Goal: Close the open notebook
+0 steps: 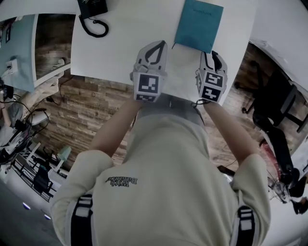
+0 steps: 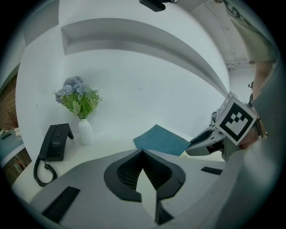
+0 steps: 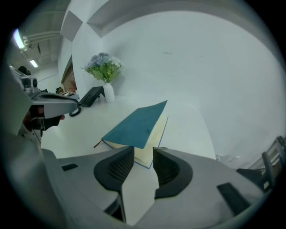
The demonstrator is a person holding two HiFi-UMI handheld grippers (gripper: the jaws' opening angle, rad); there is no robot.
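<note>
A teal-covered notebook [image 1: 198, 24] lies on the white table [image 1: 120, 43] at the far right. In the right gripper view its cover [image 3: 136, 125] slopes a little above the cream pages [image 3: 149, 150], whose near corner shows just beyond the jaws. My right gripper [image 3: 143, 150] is open and nothing sits between its pads. It hovers at the notebook's near edge [image 1: 214, 56]. My left gripper [image 2: 143, 152] has its tips together and holds nothing. It hangs over the table to the left of the notebook [image 1: 154, 52].
A black desk phone [image 1: 92, 12] with a coiled cord sits at the table's far left, next to a white vase of flowers [image 2: 82, 116]. A white wall rises behind the table. A black chair [image 1: 279, 110] stands on the floor at right.
</note>
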